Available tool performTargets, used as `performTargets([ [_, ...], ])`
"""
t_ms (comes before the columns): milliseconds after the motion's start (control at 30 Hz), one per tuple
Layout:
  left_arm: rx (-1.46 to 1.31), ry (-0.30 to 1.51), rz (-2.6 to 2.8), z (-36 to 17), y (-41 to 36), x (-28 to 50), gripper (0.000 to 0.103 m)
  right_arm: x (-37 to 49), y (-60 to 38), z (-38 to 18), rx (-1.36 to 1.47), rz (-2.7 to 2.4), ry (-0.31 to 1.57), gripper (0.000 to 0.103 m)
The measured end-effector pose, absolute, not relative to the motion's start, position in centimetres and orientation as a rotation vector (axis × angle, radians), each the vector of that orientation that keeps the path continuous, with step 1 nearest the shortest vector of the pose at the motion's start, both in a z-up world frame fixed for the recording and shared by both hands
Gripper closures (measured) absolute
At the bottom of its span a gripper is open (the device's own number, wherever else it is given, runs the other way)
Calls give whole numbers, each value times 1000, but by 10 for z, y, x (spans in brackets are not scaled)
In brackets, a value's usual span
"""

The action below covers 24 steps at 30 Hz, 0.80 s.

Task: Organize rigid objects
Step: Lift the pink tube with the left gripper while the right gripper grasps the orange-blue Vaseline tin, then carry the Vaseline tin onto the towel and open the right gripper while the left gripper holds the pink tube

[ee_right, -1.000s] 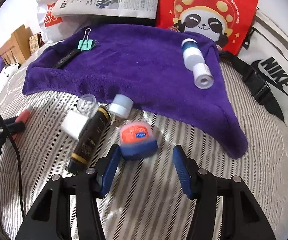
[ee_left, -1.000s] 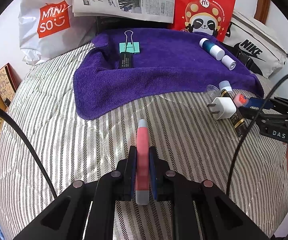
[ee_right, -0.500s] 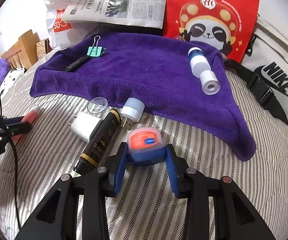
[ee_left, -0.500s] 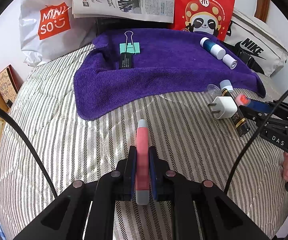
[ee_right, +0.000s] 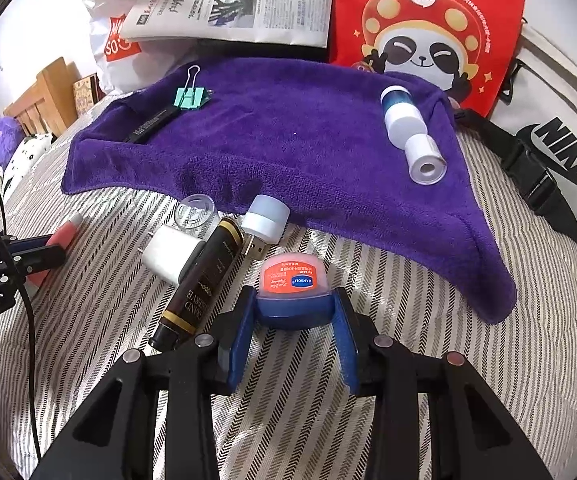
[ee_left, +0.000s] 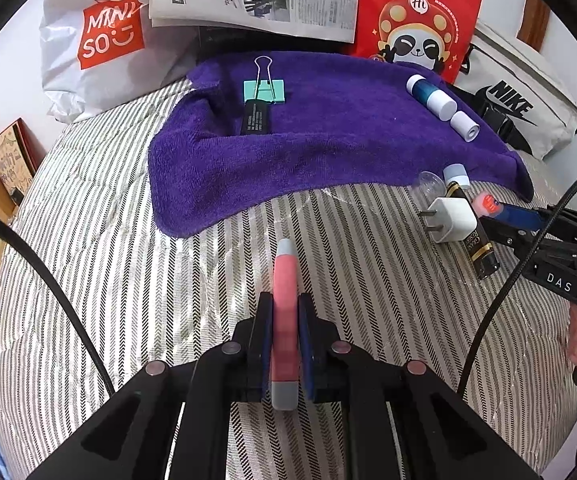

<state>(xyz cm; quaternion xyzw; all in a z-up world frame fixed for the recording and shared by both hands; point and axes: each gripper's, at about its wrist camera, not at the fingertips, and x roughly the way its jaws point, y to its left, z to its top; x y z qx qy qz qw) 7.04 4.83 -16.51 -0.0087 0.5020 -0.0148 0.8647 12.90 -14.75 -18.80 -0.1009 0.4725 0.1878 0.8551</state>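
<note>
Two grippers each hold a small item over the striped bedcover (ee_left: pixel 88 248), so the pick-up step looks finished and the carry to the purple towel (ee_left: pixel 328 128) is what I judge comes next. The left gripper (ee_left: pixel 285 320) is clamped on a pink tube (ee_left: pixel 284 304) that runs along its fingers, near the towel's near left corner. The right gripper (ee_right: pixel 294 312) has just been closing and its blue pads now press both sides of a small orange-lidded jar (ee_right: pixel 293 292), just right of the black tube (ee_right: pixel 200 280), white charger (ee_right: pixel 170 254) and USB light (ee_right: pixel 264 222). Both tools point steeply downward and forward. The next move calls for lifting clear of that cluster and setting each piece on bare towel, between the binder clip (ee_right: pixel 190 96) at far left and the white bottles (ee_right: pixel 408 132) at right
</note>
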Motion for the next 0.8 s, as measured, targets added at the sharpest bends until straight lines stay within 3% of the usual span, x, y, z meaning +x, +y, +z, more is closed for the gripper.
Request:
performTargets([
  [467,-127,1079,-58,-166,59,73,91,126,-150,-184,-208,411,1037,67],
  [800,-135,1043,-70,-149,62,64,91,104,-173,-154,-189,389,968,67],
])
